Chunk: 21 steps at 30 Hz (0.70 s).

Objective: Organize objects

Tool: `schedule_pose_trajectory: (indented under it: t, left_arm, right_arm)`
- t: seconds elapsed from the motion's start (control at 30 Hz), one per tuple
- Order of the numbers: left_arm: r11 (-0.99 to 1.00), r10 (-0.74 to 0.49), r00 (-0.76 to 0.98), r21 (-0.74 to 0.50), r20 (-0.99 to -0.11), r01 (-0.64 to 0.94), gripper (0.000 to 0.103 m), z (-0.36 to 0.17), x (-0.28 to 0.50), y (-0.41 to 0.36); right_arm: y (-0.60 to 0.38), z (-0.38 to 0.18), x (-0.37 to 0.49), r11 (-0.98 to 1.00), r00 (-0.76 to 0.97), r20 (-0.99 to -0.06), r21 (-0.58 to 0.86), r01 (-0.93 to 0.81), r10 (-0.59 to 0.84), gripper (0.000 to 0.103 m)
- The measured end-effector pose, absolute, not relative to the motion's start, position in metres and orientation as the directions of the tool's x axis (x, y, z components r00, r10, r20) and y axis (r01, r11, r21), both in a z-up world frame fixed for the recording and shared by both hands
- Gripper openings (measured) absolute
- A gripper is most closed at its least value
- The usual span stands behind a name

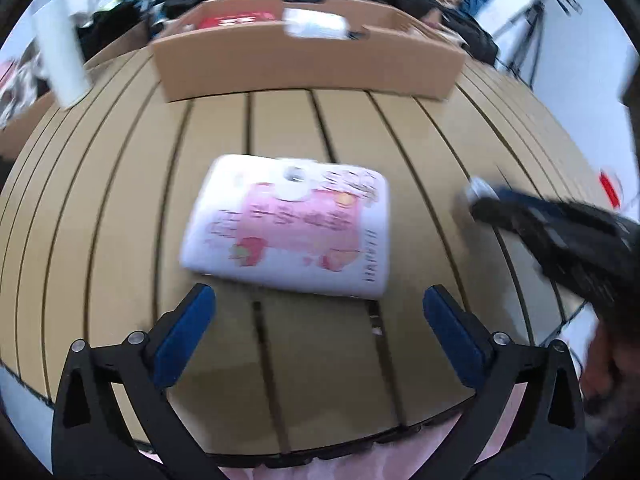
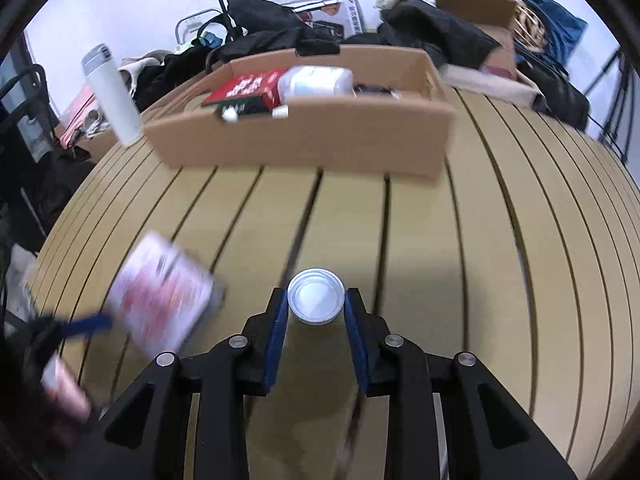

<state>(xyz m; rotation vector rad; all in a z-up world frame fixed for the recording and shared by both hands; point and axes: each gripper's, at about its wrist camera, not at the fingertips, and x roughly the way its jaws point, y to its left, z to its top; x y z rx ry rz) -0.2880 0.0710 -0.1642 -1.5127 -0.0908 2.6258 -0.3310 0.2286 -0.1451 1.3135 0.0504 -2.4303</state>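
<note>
A pink and white soft pack (image 1: 288,224) lies flat on the slatted wooden table (image 1: 132,208), just beyond my left gripper (image 1: 319,297). That gripper stands wide open, with its blue pads apart from the pack. In the right wrist view the same pack (image 2: 164,300) shows blurred at the left, with a blue finger of my left gripper (image 2: 88,322) beside it. My right gripper (image 2: 316,293) is shut on a small round silver-topped container (image 2: 316,302), a pad against each side. The left wrist view shows this right gripper (image 1: 478,196) blurred at the right with the container's pale top at its tip.
An open cardboard box (image 2: 304,144) stands at the table's far side (image 1: 312,68) and holds a red book (image 2: 244,88), a white bottle (image 2: 316,80) and small items. A white flask (image 2: 112,92) stands left of it. Dark bags and clothes are piled behind.
</note>
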Motion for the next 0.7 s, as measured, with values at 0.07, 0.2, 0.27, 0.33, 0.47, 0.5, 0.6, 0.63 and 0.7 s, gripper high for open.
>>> schedule_pose_trajectory:
  t: [0.07,0.2,0.27,0.33,0.47,0.5,0.6,0.63,0.7]
  left_arm:
    - [-0.997,0.08,-0.497,-0.059,-0.864,-0.058,0.103,-0.167,-0.293,0.077]
    - [-0.998,0.056,-0.519,-0.031,-0.853,-0.057,0.081,-0.163,-0.298,0.079]
    - [-0.996,0.087,-0.515,-0.062,-0.853,-0.065,0.012,-0.156,-0.296,0.079]
    - [-0.997,0.07,-0.506,-0.053,-0.86,-0.048,0.005,-0.155,-0.292,0.08]
    - [-0.994,0.109,-0.505,-0.104,-0.856,-0.038,0.002,-0.154,-0.277,0.076]
    - [-0.991,0.125,-0.506,-0.129,-0.854,-0.028,0.002,-0.154,-0.275,0.073]
    - [-0.985,0.136,-0.543,-0.174,-0.829,0.019,0.009,-0.144,-0.271,0.061]
    - [-0.982,0.142,-0.551,-0.188,-0.823,0.027,0.04,-0.138,-0.276,0.059]
    - [-0.977,0.156,-0.566,-0.21,-0.809,0.031,0.101,-0.127,-0.292,0.061]
  right_arm:
    - [0.24,-0.144,-0.309,-0.932,-0.493,-0.813,0.157,0.327,-0.309,0.031]
    - [0.251,-0.139,-0.277,-0.938,-0.501,-0.817,0.13,0.322,-0.285,0.031]
    - [0.252,-0.133,-0.269,-0.936,-0.51,-0.813,0.116,0.333,-0.282,0.032]
    - [0.251,-0.125,-0.261,-0.932,-0.524,-0.802,0.107,0.347,-0.287,0.032]
    - [0.251,-0.12,-0.257,-0.93,-0.532,-0.793,0.112,0.351,-0.297,0.032]
    - [0.251,-0.12,-0.256,-0.93,-0.532,-0.792,0.116,0.349,-0.299,0.032]
    - [0.254,-0.116,-0.251,-0.931,-0.541,-0.784,0.125,0.343,-0.305,0.032]
    - [0.255,-0.115,-0.25,-0.931,-0.544,-0.781,0.128,0.342,-0.307,0.032]
    - [0.256,-0.114,-0.252,-0.932,-0.547,-0.779,0.131,0.339,-0.308,0.032]
